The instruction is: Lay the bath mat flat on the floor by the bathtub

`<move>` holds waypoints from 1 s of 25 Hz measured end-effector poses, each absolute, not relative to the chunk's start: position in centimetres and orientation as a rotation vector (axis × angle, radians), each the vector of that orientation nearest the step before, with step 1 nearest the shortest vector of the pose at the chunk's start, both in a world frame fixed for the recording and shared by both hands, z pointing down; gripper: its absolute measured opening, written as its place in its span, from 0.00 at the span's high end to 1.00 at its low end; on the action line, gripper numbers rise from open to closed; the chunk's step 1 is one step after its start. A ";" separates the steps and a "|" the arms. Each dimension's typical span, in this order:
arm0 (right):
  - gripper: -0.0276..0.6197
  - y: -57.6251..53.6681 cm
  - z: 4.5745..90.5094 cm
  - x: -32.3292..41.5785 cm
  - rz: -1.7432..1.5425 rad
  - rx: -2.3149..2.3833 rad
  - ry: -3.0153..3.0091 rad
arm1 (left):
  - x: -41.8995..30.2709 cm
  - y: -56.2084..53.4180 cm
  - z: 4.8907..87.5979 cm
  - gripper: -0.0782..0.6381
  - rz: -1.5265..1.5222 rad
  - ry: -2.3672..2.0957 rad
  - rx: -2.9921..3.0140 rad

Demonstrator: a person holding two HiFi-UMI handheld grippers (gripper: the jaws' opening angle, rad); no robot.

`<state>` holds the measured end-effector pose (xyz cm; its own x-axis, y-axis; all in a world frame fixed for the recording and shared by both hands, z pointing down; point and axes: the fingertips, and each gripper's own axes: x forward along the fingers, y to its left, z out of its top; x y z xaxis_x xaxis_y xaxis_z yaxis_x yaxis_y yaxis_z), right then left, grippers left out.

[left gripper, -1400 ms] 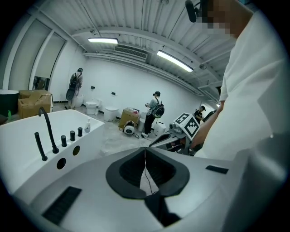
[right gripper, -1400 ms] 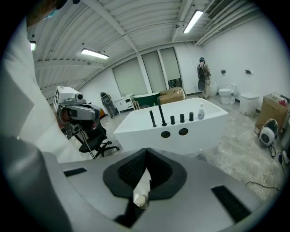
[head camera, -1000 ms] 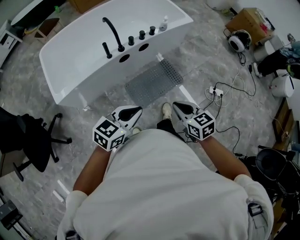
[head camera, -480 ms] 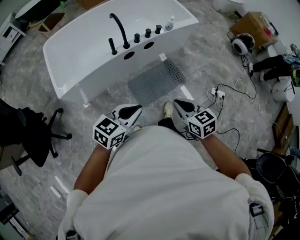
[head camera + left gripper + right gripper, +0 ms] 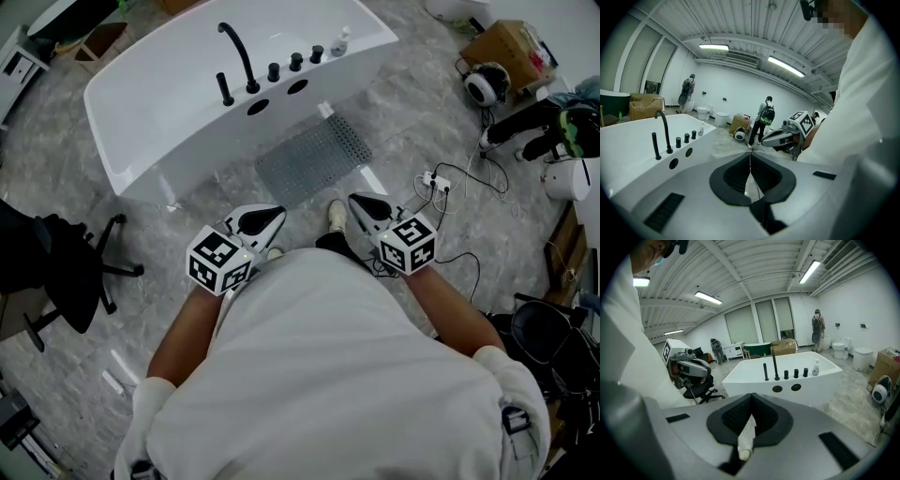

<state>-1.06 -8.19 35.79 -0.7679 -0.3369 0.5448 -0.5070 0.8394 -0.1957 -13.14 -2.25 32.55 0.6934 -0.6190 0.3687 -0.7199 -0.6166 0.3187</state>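
Bath mat [image 5: 312, 159] down and the job near its close, by our reading. We hold the left gripper [image 5: 270, 218] and right gripper [image 5: 362, 202] close to our body, each with its jaws pressed together on nothing. Just ahead of our shoe [image 5: 335, 217], the grey perforated mat lies spread on the stone-patterned floor [image 5: 412, 112], just beside the white bathtub [image 5: 169, 103]. To finish well, we judge, check its corners for curl and step round it, not on it.

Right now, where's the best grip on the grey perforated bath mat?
Probably the near long edge of the grey perforated bath mat, approached low from the person's side: it lies flat, and its far edge runs along the white bathtub.
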 end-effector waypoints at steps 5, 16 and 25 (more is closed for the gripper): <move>0.94 -8.2 35.7 -1.2 0.459 0.633 -2.520 | -13.3 -2.4 32.7 0.87 0.317 -1.022 2.465; 0.95 -8.5 35.3 -1.3 0.428 0.667 -2.512 | -13.8 -2.8 32.5 0.87 0.324 -1.001 2.485; 0.95 -8.7 35.4 -2.2 0.422 0.684 -2.506 | -14.7 -2.9 32.6 0.87 0.321 -0.998 2.484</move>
